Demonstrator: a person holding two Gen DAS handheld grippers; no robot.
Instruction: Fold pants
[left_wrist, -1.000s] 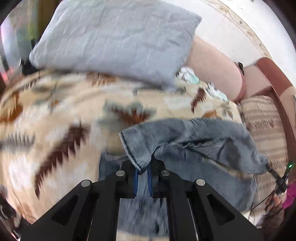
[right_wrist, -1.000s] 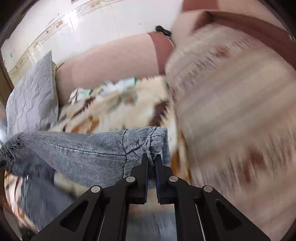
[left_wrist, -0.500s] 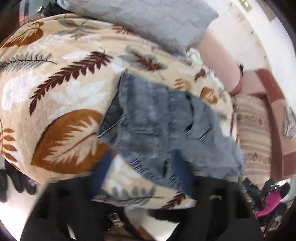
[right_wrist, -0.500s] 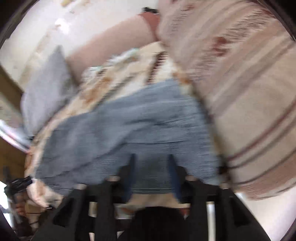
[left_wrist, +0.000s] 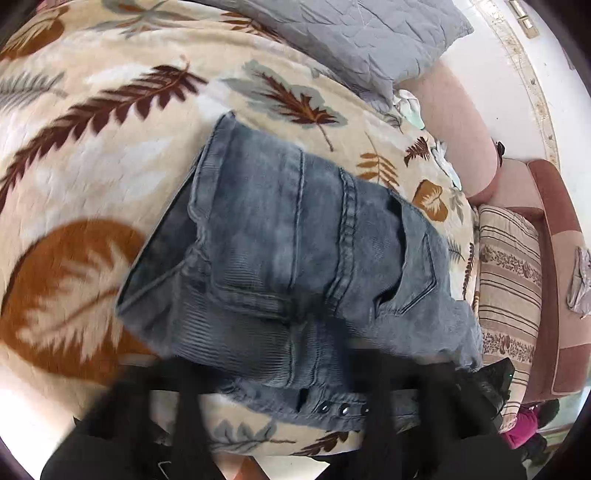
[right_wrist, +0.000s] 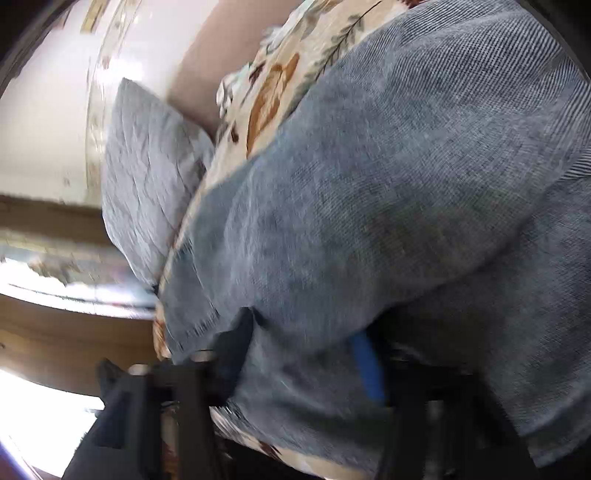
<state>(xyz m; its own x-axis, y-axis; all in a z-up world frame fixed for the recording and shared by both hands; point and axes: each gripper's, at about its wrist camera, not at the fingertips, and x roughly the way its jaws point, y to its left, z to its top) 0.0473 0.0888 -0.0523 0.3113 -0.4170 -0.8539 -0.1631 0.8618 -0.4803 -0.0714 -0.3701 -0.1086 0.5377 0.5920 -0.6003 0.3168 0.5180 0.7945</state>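
- The folded grey jeans (left_wrist: 295, 240) lay in a compact stack on the leaf-print blanket (left_wrist: 92, 166). The snap-buttoned waistband was at the blanket's near edge.
- The left gripper (left_wrist: 280, 369) was closing. Its blurred fingers were still wide apart over the waistband end, apparently not pinching it.
- The right gripper (right_wrist: 303, 343) was also closing, jaws apart, with denim (right_wrist: 369, 184) bulging between them.
- A grey pillow (left_wrist: 369, 33) lay beyond the jeans, and a striped cushion (left_wrist: 509, 266) was beside the blanket.
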